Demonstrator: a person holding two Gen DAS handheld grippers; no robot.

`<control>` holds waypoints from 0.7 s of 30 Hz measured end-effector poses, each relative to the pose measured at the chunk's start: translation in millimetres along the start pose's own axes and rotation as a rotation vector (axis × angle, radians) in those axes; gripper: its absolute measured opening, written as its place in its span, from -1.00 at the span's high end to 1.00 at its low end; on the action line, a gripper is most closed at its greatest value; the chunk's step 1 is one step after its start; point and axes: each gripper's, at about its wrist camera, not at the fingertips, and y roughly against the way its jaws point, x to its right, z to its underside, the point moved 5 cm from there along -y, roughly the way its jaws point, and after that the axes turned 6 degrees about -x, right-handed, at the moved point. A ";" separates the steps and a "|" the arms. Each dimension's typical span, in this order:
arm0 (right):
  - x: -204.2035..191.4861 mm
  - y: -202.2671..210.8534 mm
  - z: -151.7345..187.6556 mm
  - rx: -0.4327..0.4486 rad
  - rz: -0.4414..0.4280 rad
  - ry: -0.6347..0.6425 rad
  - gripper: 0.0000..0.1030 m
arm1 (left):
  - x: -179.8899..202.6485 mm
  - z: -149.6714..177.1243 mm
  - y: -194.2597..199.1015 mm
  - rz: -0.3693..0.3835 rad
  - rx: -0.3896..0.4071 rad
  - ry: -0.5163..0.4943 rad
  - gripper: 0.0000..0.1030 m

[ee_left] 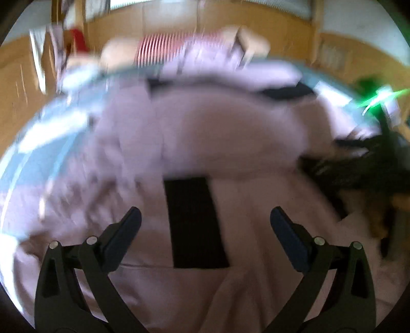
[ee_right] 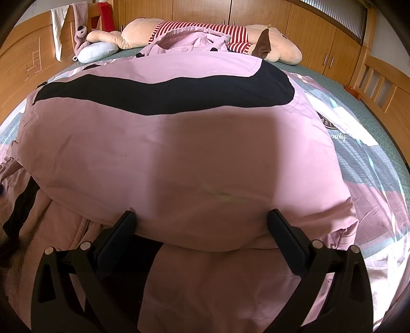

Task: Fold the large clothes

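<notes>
A large pink padded jacket (ee_right: 179,143) with a black band (ee_right: 164,94) lies spread on the bed. In the left wrist view, which is blurred, the jacket (ee_left: 205,133) fills the frame with a black rectangular patch (ee_left: 194,220) just ahead. My left gripper (ee_left: 205,225) is open and empty above the fabric by that patch. My right gripper (ee_right: 201,222) is open, its jaws standing on either side of a folded edge of the jacket without pinching it.
A big plush toy (ee_right: 269,38) in a red-striped shirt and a pale blue pillow (ee_right: 97,51) lie at the head of the bed. A patterned bedsheet (ee_right: 358,153) shows at the right. Wooden wardrobes (ee_right: 205,10) and a bed rail (ee_right: 379,84) surround the bed. A dark object (ee_left: 358,169) lies at the right.
</notes>
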 end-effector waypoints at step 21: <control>2.4 -1.0 0.5 0.001 0.002 0.002 -0.97 | -32.2 -2.6 -6.8 -0.101 -0.011 0.108 -0.96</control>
